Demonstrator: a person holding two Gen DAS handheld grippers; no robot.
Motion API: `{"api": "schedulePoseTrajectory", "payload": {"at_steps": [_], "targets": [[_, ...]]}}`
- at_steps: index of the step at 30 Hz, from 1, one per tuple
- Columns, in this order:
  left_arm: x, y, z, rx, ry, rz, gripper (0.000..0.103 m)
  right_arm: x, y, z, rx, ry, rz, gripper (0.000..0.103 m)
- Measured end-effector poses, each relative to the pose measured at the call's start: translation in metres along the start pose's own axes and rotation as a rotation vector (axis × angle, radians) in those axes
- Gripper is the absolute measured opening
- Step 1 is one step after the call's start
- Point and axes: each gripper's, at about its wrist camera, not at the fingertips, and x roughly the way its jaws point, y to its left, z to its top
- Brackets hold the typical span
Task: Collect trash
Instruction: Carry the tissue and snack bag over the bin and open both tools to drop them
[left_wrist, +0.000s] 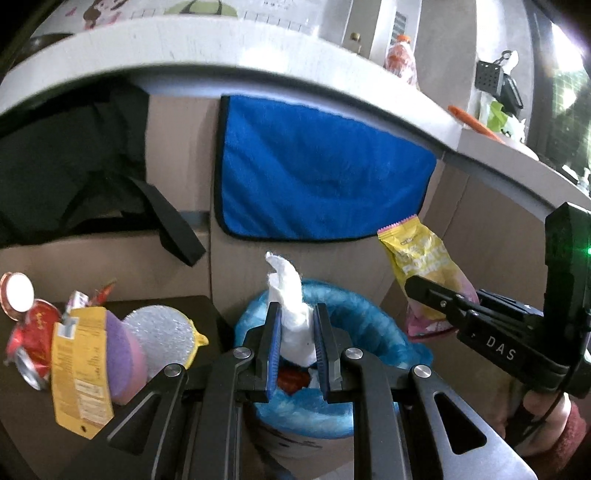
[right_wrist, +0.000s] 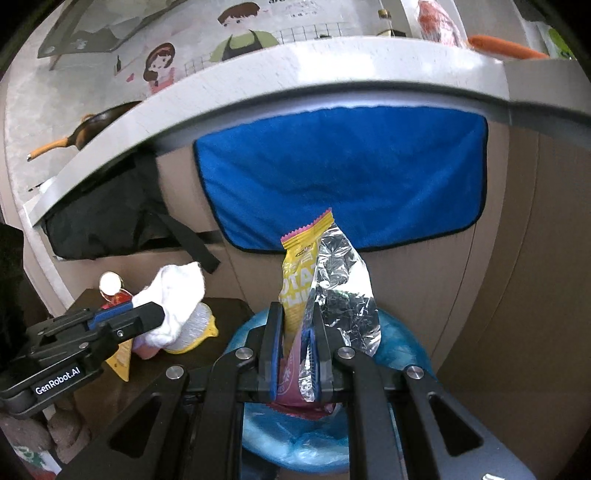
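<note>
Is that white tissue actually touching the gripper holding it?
Touching. In the left wrist view, the left gripper has both blue pads pressed against the crumpled white tissue, pinching it above the blue-lined trash bin.

Crinkled glossy foil chip bag (right_wrist: 341, 295); soft white tissue (left_wrist: 291, 317).

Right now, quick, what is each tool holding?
Left tool: closed on the white tissue.
Right tool: closed on the yellow chip bag.
</note>
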Motion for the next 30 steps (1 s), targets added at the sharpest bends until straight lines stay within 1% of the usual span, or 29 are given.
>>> {"api": "schedulePoseTrajectory", "payload": {"at_steps": [10, 12, 13, 14, 15, 16, 17, 18, 19, 21, 25, 30], "targets": [[0.045, 0.007, -0.006, -0.032, 0.066, -0.031, 0.018, 0.041, -0.017, -0.009, 0.032, 0.062, -0.006, 0.012], [0.052, 0.008, -0.007, -0.043, 0.082, -0.049, 0.018, 0.047, -0.019, -0.012, 0.038, 0.074, -0.005, 0.012], [0.055, 0.01, -0.008, -0.053, 0.082, -0.062, 0.02, 0.05, -0.021, -0.014, 0.042, 0.08, -0.006, 0.014], [0.057, 0.011, -0.008, -0.058, 0.078, -0.073, 0.026, 0.051, -0.022, -0.015, 0.045, 0.084, -0.006, 0.015], [0.058, 0.012, -0.008, -0.06, 0.08, -0.08, 0.031, 0.053, -0.022, -0.017, 0.048, 0.089, -0.005, 0.017], [0.059, 0.014, -0.008, -0.065, 0.082, -0.082, 0.044, 0.055, -0.022, -0.018, 0.047, 0.1, -0.001, 0.03], [0.059, 0.016, -0.008, -0.072, 0.08, -0.086, 0.053, 0.057, -0.022, -0.019, 0.05, 0.107, 0.0, 0.047], [0.059, 0.018, -0.007, -0.081, 0.077, -0.091, 0.055, 0.057, -0.022, -0.019, 0.053, 0.103, 0.0, 0.053], [0.058, 0.02, -0.007, -0.089, 0.077, -0.089, 0.055, 0.055, -0.022, -0.02, 0.059, 0.094, -0.002, 0.057], [0.058, 0.024, -0.006, -0.096, 0.08, -0.081, 0.055, 0.055, -0.022, -0.02, 0.063, 0.09, -0.004, 0.057], [0.045, 0.035, -0.001, -0.114, 0.059, -0.059, 0.055, 0.05, -0.02, -0.019, 0.078, 0.086, -0.007, 0.057], [0.013, 0.056, -0.001, -0.118, 0.023, 0.01, 0.056, 0.035, -0.007, -0.015, 0.057, 0.055, -0.017, 0.057]]}}
